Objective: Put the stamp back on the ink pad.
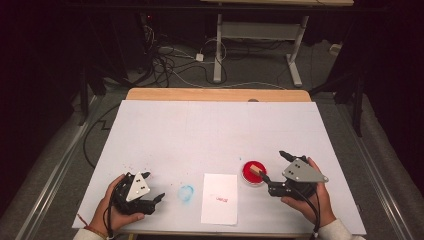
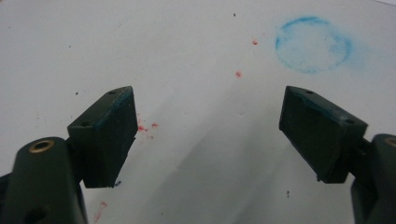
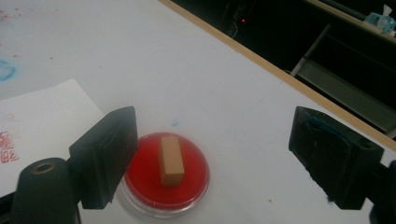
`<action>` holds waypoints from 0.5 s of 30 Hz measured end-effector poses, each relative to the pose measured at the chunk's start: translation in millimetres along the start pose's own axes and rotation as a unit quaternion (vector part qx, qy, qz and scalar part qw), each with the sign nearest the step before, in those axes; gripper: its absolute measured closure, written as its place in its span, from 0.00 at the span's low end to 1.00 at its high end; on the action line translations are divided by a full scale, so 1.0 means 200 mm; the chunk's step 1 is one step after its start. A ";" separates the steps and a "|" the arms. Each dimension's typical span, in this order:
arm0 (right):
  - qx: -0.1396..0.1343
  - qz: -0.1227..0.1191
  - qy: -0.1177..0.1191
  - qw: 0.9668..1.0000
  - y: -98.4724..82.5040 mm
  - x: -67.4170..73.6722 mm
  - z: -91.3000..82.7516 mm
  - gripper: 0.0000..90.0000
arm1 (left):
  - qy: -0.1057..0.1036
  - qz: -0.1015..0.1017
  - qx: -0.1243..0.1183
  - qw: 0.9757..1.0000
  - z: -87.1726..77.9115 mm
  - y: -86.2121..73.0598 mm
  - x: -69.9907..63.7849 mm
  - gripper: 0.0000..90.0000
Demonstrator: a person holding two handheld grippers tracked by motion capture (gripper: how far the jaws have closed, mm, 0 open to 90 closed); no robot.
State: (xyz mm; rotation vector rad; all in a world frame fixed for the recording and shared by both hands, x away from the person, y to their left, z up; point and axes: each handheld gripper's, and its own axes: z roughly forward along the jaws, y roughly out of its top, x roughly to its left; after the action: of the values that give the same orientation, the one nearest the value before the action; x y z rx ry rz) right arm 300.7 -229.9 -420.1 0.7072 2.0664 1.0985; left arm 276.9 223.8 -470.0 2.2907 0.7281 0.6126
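A white-covered table point(image 1: 215, 130) with a wooden far edge is seen from above. A person's two hands come in from the near side, each holding a black two-jaw claw.

The left claw point(image 1: 155, 199) sits low at the near left of the table, its jaws spread wide with nothing between them. In the left gripper view, the bare white surface lies between the jaws, dotted with small red specks point(image 2: 144, 127). A smudged blue ring stain point(image 2: 312, 45) lies farther ahead and to the right.

A white sheet of paper point(image 1: 219, 198) lies near the front edge at the middle, bearing a small red stamp mark point(image 1: 221, 200). The blue ring stain sits just left of it.

Just right of the paper rests a round red ink pad point(image 3: 166, 175) in a clear dish. A small tan wooden block stamp point(image 3: 170, 160) stands upright on it.

The right claw point(image 3: 212, 156) hovers over the pad with its jaws spread wide, one jaw at the dish's edge, touching nothing.
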 end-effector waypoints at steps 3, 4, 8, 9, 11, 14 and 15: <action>-0.002 0.002 0.001 1.000 -0.03 -0.01 -0.03 0.18 | 0.004 0.005 -0.007 1.000 0.00 0.01 0.00 0.21; -0.001 0.004 0.001 1.000 -0.04 -0.01 -0.04 0.18 | 0.002 0.007 -0.009 1.000 -0.01 0.01 0.00 0.20; 0.001 0.011 -0.012 1.000 -0.09 -0.02 -0.06 0.18 | 0.007 0.014 -0.015 1.000 -0.01 0.02 -0.01 0.19; 0.003 0.009 -0.018 1.000 -0.10 -0.03 -0.07 0.18 | 0.012 0.015 -0.017 1.000 -0.01 0.02 -0.01 0.19; 0.003 0.012 -0.022 1.000 -0.12 -0.03 -0.08 0.18 | 0.018 0.017 -0.026 0.999 -0.02 0.02 -0.01 0.19; 0.003 0.019 -0.044 0.999 -0.16 -0.04 -0.11 0.18 | 0.032 0.015 -0.039 0.999 -0.04 0.03 -0.01 0.19; 0.006 0.015 -0.046 0.999 -0.17 -0.04 -0.12 0.18 | 0.037 0.016 -0.040 0.998 -0.04 0.03 -0.01 0.19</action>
State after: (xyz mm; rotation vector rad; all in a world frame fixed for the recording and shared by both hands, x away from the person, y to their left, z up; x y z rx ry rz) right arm 282.6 -263.9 -437.8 0.7830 1.9919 1.0497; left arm 272.1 223.1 -460.9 2.2198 0.6900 0.7312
